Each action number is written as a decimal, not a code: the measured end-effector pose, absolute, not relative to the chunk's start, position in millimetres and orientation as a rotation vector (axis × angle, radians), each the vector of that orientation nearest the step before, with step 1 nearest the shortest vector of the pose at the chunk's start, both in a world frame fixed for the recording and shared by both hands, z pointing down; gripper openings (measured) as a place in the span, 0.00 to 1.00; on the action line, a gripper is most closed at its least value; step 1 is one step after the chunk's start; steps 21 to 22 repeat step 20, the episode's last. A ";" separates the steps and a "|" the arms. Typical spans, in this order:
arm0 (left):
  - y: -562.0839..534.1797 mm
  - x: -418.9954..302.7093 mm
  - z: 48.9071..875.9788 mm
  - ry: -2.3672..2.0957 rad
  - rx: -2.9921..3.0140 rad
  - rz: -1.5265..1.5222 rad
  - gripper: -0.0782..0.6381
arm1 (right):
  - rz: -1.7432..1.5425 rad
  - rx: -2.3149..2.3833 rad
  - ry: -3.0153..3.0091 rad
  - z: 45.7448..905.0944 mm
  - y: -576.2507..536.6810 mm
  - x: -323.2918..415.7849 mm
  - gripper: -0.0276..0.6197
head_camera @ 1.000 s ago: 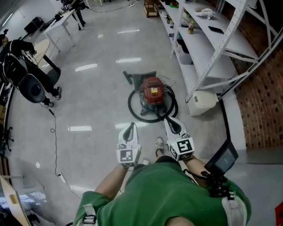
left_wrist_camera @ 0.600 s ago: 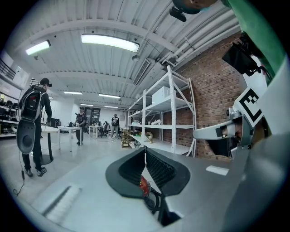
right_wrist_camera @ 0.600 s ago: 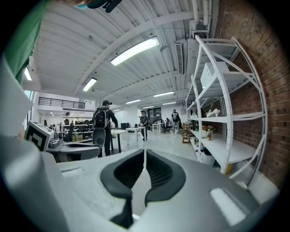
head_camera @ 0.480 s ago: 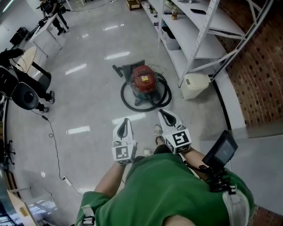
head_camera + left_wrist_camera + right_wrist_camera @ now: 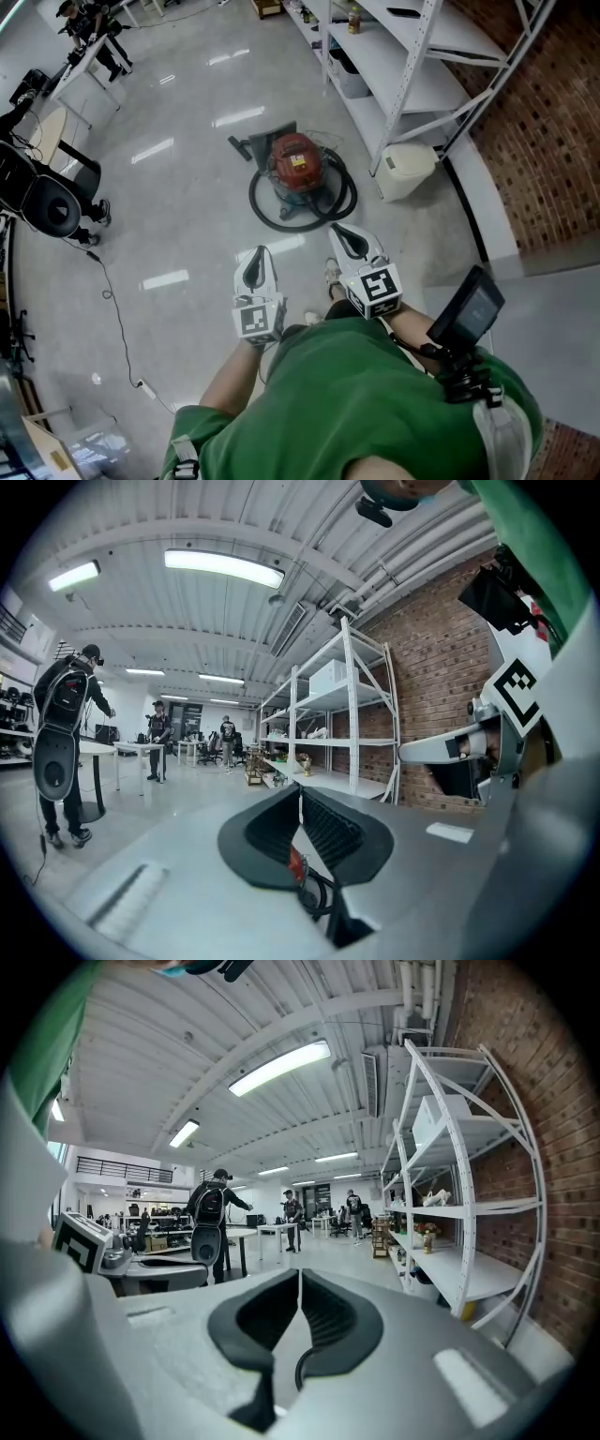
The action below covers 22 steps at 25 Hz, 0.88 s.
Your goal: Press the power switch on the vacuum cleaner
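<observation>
Red round vac [image 5: 296,164], black hose [image 5: 259,208] looped round it — L tongs [image 5: 259,253], R tongs [image 5: 337,230] tips together, empty

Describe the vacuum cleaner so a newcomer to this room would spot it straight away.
Find the white shelving rack along the brick wall. On the shiny grey floor just off its nearest post sits the vacuum cleaner. It is a squat canister with a red domed top, ringed by a coil of black hose, unlike the plain white container beside it.
</observation>
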State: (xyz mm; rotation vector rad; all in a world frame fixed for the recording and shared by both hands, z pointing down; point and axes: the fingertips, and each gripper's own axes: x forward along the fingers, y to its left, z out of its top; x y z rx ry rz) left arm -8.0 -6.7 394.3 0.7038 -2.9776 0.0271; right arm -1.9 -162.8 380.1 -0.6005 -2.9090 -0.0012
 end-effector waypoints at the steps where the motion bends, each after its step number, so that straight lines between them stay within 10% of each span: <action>1: -6.9 -8.7 394.2 -2.978 0.704 0.023 0.13 | -0.004 -0.602 -2.910 379.7 -162.5 -2.6 0.06; 22: -5.5 -25.3 398.7 -2.965 0.689 0.030 0.13 | -0.016 -0.602 -2.905 383.6 -158.6 -21.4 0.06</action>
